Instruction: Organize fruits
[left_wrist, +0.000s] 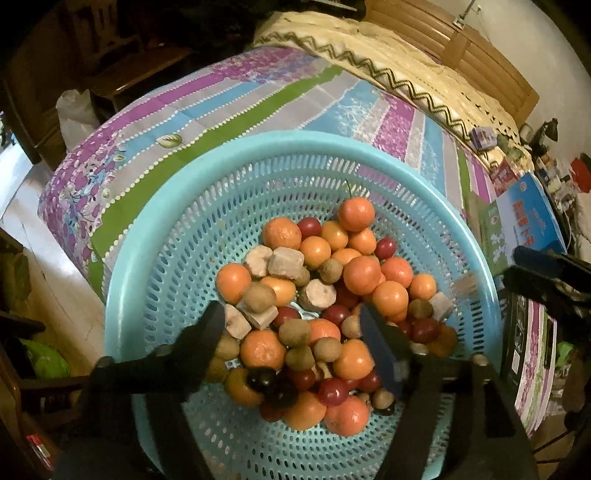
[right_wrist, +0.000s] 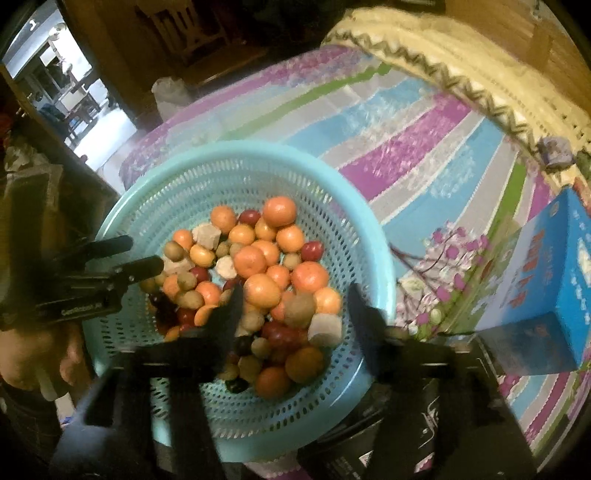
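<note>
left wrist view: my left gripper (left_wrist: 295, 332) has its jaws spread wide over the fruit pile (left_wrist: 325, 306), gripping nothing.
basket: the fruit sits in a blue slotted basket (left_wrist: 155, 236) on the striped bedspread (left_wrist: 229, 99).
right wrist view: my right gripper (right_wrist: 295, 314) is also parted, empty, above the same pile.
writing: the blue box (right_wrist: 546, 291) has red characters, unreadable; the white lettering on the left gripper's body is too blurred.
</note>
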